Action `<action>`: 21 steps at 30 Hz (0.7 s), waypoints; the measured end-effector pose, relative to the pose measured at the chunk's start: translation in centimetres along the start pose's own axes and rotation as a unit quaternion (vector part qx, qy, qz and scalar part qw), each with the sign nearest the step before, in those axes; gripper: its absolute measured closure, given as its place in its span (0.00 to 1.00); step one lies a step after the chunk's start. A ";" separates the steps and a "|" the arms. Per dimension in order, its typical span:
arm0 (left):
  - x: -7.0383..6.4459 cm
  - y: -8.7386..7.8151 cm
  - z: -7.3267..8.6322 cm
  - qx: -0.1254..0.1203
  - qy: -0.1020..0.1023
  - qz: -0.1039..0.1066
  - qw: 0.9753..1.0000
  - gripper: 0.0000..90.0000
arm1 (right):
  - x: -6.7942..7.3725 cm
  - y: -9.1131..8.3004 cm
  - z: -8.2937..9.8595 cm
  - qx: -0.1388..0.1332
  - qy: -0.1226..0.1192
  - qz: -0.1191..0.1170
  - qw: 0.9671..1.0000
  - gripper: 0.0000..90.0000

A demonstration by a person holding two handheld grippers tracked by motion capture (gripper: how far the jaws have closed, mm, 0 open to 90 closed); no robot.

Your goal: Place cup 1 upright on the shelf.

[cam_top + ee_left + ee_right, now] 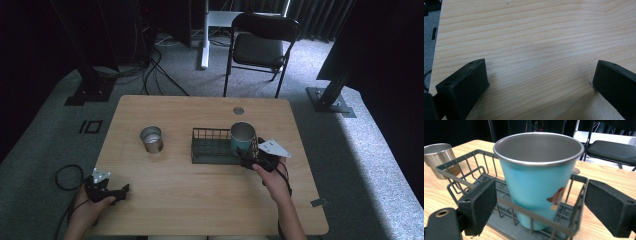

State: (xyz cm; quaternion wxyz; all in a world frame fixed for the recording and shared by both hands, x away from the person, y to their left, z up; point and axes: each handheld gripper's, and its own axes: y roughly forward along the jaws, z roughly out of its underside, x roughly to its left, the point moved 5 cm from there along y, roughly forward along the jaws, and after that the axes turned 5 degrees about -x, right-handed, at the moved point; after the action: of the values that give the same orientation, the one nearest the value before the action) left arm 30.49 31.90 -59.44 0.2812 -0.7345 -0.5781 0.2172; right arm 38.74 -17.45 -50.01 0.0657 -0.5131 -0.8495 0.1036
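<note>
- My right gripper [541, 207] has its jaws spread wide, one on each side of the teal cup [537, 187] with a gap on both sides, so I grip nothing.
- The teal cup stands upright in the right end of the wire basket [461, 173], its mouth up; the basket wall sits between my jaws and the cup's lower half, which is why I judge a grasp must go above the rim of the basket.
- My left gripper [539, 82] has its jaws open too, over bare worktop [529, 37] at the near left, well apart from the work, apparently parked out of the way.
- A steel cup [151, 139] stands upright on the worktop, left of the basket and apart from it.
</note>
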 end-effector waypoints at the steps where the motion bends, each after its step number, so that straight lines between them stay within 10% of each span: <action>1: 0.0 0.0 0.0 0.000 0.000 0.000 1.000 0.00 | -0.1 -0.2 0.0 0.000 0.001 0.000 1.000 0.12; 21: 0.0 0.0 0.0 0.000 0.000 0.000 1.000 0.00 | -1.8 -2.9 2.9 0.019 -0.005 -0.015 1.000 0.12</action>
State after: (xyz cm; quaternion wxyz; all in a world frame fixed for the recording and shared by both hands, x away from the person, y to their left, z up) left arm 30.49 31.90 -59.44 0.2812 -0.7346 -0.5781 0.2169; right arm 36.47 -20.63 -52.16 0.0730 -0.4985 -0.8552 0.1217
